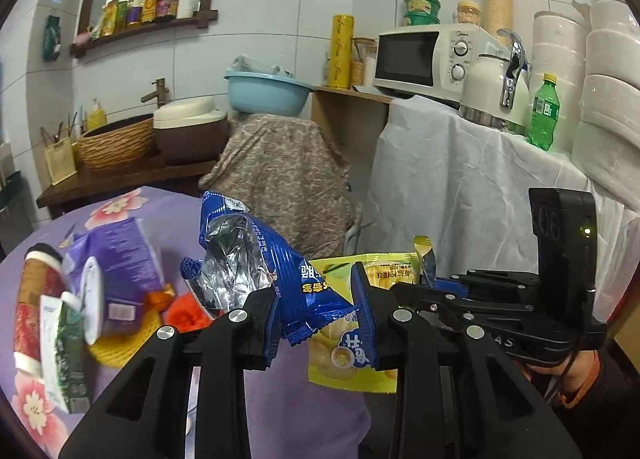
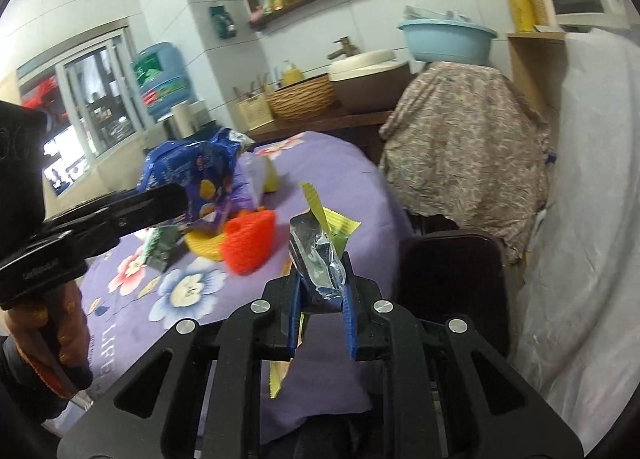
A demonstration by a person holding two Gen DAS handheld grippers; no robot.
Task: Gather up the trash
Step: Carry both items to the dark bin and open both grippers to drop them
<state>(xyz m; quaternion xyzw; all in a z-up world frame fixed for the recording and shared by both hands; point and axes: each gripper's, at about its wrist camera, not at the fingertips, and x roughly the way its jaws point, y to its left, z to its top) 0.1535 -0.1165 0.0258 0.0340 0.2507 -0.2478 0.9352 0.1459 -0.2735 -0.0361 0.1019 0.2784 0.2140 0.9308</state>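
Holding one wrapper each, both tongs are up off the table: the left gripper (image 1: 316, 319) is pinched nearly closed on a crumpled blue bag (image 1: 256, 259), foil lining showing at its torn mouth; the right gripper (image 2: 320, 307) is clamped narrow on a yellow wrapper (image 2: 320, 255), foil side toward its camera, printed face seen from the left view. Both pieces hang over the near edge of the purple floral table (image 2: 340, 163), clear of its cloth. Judged progress: two items picked, neither deposited. Left on the table, toward its far-left part: a purple carton (image 1: 116, 259) tipped on its side, a green-and-white pack (image 1: 60, 359), a red-patterned roll (image 1: 28, 299) at the left edge, and an orange knit piece (image 2: 250, 245) on a yellow mat (image 2: 204, 247); which of these count as trash is unclear. No bin shows in either view, so the drop point is unknown. The table's near-right edge is hidden behind gripper bodies. Left-side items are motion-blurred, labels unreadable. The yellow wrapper's lower end is cut off behind the right jaws.
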